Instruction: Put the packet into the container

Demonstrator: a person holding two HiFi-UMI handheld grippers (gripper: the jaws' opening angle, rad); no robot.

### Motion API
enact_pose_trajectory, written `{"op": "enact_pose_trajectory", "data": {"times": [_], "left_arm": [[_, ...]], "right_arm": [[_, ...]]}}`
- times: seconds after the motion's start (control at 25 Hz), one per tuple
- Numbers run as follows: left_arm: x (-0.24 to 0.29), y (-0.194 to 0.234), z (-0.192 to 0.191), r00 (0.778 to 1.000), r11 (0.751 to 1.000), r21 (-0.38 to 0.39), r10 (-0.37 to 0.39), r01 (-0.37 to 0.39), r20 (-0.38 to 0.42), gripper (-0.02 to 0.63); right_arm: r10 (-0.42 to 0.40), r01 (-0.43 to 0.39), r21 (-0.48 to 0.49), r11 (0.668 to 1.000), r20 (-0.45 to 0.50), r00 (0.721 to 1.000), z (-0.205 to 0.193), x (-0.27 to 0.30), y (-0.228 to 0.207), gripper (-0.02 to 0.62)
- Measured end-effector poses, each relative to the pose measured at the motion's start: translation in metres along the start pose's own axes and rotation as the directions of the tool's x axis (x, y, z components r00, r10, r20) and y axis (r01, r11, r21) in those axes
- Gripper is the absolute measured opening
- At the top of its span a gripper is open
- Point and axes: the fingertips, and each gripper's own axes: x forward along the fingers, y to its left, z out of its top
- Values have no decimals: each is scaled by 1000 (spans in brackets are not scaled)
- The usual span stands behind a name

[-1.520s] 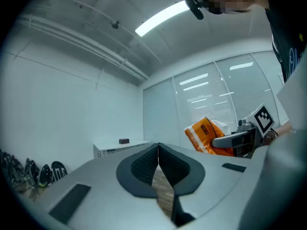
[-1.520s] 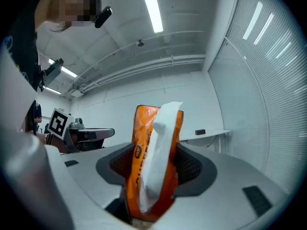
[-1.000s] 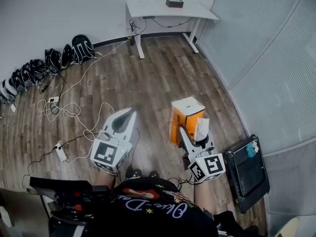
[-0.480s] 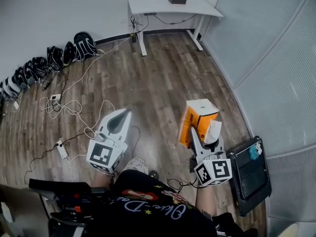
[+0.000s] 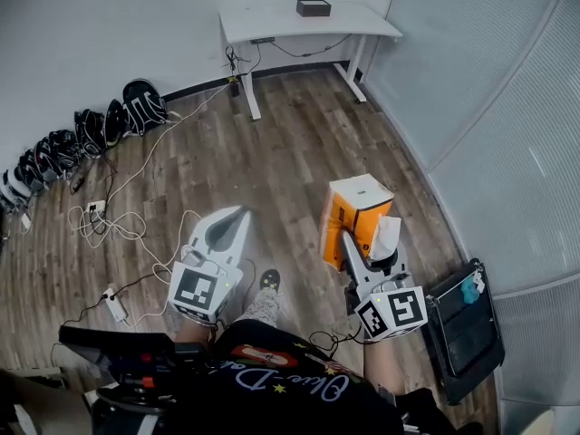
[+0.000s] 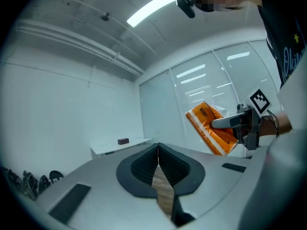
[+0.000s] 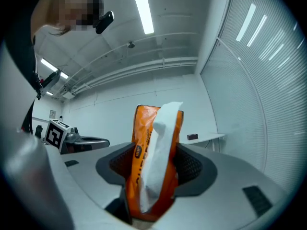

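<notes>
Over the wood floor, midway at best. Has the packet (image 5: 349,208) clamped in the right hand-held gripper (image 5: 364,248), pads pressed on both orange sides, most of the pack sticking out past the jaws, white tissue poking from its opening. Carries nothing in the left hand-held gripper (image 5: 237,217): closed, tips touching, only floor visible through the slit below them.

Done, by the look of it: the pickup. Left to do: reach a container, lower the packet in, let go. Not yet inside anything.

Likeliest container: a black bin (image 5: 453,333) on the floor by the right-hand wall, low and open-topped, with a small teal item (image 5: 468,288) at its far end and otherwise seemingly bare; well apart from the packet. Cannot say for certain that this is the target. On the far bench (image 5: 272,21), a small dark box (image 5: 316,7), contents unseen.
</notes>
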Motion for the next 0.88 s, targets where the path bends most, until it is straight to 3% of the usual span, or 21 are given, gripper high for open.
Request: {"op": "enact_pose_trajectory", "data": {"times": [0.12,0.24,0.32,0.52,0.72,0.88], "left_arm": [[45,39,9,1000,1000,-9,-16,16,21,9],[111,103,42,998,998,-38,-43,45,45,9],[146,126,39,997,997,-33,-64,65,41,9],[171,126,16,993,998,-15,-65,67,95,9],[195,123,-11,991,995,-25,-93,96,92,9],[231,149,-25,993,993,-36,-107,109,46,9]], "right_arm": [[-15,15,-14,1000,4,1000,12,53,-15,244],[-34,34,3,999,-22,999,44,136,-36,244],[-36,36,16,999,-24,999,44,172,-52,244],[-73,73,20,997,2,997,10,177,-73,244],[-108,108,10,994,9,994,-15,181,-92,244],[-120,120,15,993,-8,993,-15,220,-110,244]]}}
